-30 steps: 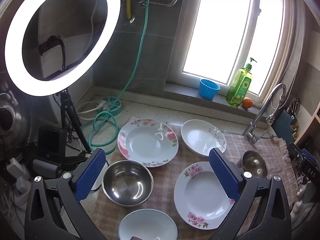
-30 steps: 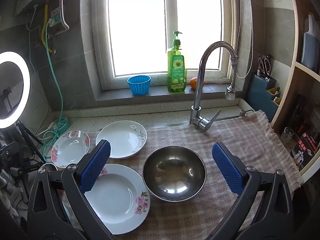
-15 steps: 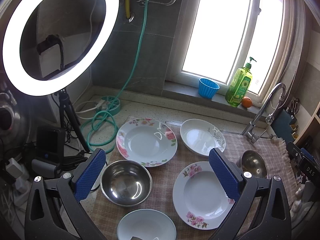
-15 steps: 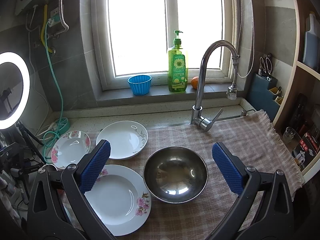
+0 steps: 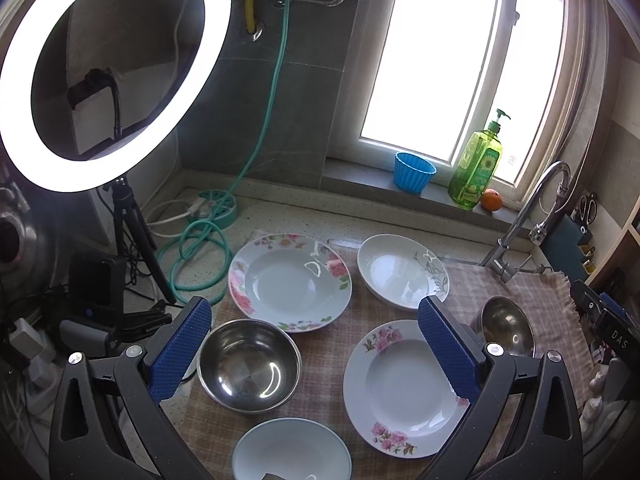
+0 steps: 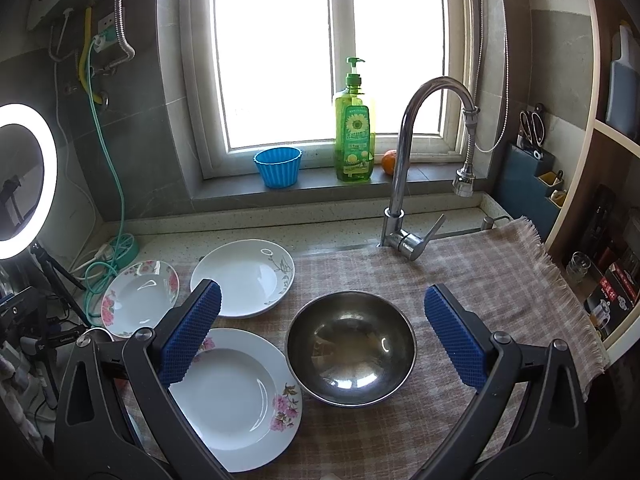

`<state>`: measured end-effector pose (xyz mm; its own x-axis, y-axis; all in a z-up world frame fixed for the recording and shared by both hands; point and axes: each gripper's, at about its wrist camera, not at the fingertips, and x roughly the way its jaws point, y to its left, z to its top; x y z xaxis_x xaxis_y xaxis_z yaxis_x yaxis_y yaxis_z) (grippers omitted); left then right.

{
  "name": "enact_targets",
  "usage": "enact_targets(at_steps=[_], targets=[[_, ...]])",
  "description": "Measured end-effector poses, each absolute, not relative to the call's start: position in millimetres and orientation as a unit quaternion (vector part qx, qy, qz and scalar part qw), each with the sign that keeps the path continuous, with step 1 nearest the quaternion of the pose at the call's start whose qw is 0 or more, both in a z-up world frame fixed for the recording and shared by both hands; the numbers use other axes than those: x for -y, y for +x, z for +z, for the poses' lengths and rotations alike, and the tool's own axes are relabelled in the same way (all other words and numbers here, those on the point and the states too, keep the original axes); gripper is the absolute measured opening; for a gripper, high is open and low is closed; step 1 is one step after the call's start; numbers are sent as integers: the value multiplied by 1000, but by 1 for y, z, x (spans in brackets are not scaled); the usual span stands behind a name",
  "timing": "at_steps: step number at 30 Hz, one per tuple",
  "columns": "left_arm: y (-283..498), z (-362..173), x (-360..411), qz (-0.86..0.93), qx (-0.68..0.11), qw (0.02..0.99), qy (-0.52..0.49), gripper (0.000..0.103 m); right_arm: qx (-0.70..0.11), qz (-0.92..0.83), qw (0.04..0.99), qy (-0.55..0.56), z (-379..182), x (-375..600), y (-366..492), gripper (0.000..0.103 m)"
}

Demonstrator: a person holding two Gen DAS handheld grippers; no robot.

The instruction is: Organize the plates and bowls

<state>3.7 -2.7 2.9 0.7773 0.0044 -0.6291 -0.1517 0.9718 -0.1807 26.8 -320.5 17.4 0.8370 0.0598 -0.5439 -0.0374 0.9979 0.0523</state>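
Looking along the left gripper [image 5: 314,350], we hold its jaws spread and empty above a steel bowl [image 5: 249,366] and floral plates [image 5: 290,282] laid apart on the checked cloth [image 5: 360,312], nothing stacked yet. From the right gripper [image 6: 320,336], equally spread, we frame the second steel bowl [image 6: 351,354] between the pads, probably our first pick.

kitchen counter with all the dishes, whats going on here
A person holds a two-finger gripper in each hand above a checked cloth on the counter. The left gripper and the right gripper are both open and hold nothing. Laid out apart are three patterned plates, a plain pale dish and two steel bowls, the nearer bowl under the right gripper. Nothing is stacked yet.
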Motion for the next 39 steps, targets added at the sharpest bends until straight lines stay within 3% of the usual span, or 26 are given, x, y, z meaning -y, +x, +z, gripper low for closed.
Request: enact_targets(at_steps=[39], targets=[[5, 3, 7, 35, -334, 936, -110, 102, -287, 25, 957, 21, 14, 322, 27, 103]])
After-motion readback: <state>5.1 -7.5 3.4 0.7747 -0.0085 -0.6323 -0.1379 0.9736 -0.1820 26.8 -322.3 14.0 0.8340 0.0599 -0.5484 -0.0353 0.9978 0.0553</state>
